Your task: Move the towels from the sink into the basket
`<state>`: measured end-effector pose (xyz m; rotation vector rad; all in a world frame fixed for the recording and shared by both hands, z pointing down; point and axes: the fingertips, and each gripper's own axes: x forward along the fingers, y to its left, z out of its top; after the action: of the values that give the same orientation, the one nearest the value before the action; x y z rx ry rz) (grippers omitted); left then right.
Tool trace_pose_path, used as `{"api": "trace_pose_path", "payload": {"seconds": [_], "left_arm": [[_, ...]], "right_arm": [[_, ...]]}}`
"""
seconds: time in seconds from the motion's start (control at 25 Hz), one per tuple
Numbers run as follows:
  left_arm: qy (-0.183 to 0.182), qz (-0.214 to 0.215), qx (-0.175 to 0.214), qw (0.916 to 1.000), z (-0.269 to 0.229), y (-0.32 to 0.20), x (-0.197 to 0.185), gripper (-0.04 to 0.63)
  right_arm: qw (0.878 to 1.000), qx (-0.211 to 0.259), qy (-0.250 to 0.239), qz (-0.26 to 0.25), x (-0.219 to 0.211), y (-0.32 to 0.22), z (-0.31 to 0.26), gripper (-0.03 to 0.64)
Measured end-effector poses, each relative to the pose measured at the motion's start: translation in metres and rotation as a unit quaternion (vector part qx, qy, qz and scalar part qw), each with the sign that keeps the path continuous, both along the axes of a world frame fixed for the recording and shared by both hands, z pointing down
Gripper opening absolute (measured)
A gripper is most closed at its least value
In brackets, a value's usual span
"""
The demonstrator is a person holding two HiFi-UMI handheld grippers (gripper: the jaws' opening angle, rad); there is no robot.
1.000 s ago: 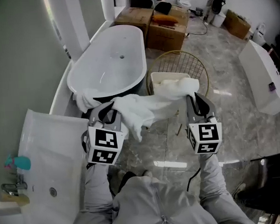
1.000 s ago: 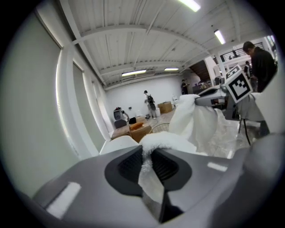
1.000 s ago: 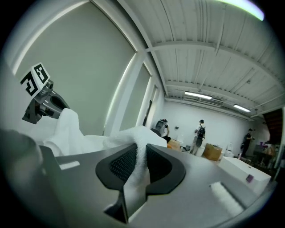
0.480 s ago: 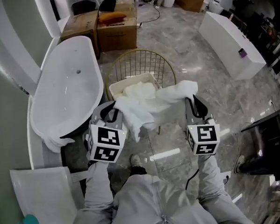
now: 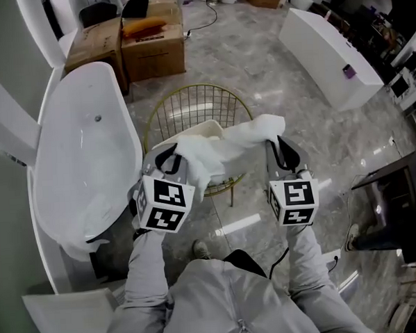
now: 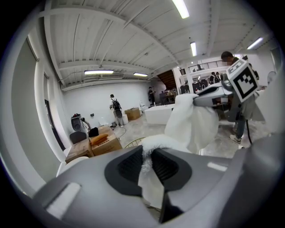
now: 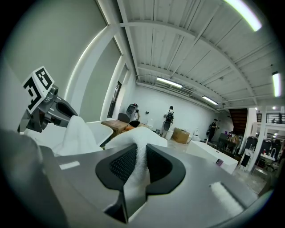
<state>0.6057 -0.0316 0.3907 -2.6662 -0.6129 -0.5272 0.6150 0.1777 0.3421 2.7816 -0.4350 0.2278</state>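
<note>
Left gripper (image 5: 167,159) and right gripper (image 5: 280,151) each clamp an end of the white terry towel (image 5: 224,142), stretched crosswise above the round gold wire basket's (image 5: 194,100) near rim, basket ahead and below, left gripper nearer it.

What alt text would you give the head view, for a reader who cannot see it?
Seen from above, a person holds one white towel stretched between the left gripper and the right gripper, both shut on it, at the near edge of a gold wire basket. A white bathtub stands at the picture's left.
</note>
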Motion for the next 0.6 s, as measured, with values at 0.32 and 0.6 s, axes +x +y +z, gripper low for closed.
{"api": "trace_pose_path", "payload": {"seconds": [0.32,0.6], "left_arm": [[-0.028,-0.032,-0.007,0.9991,0.037,-0.012,0.043,0.107],[-0.083,-0.079,0.014,0.9933,0.108,-0.014,0.081,0.107]], "right_arm": [[0.998,0.004,-0.034,-0.050,0.052,-0.039,0.030,0.058],[0.986,0.008,-0.108,-0.126,0.102,-0.071,0.105,0.058]]}}
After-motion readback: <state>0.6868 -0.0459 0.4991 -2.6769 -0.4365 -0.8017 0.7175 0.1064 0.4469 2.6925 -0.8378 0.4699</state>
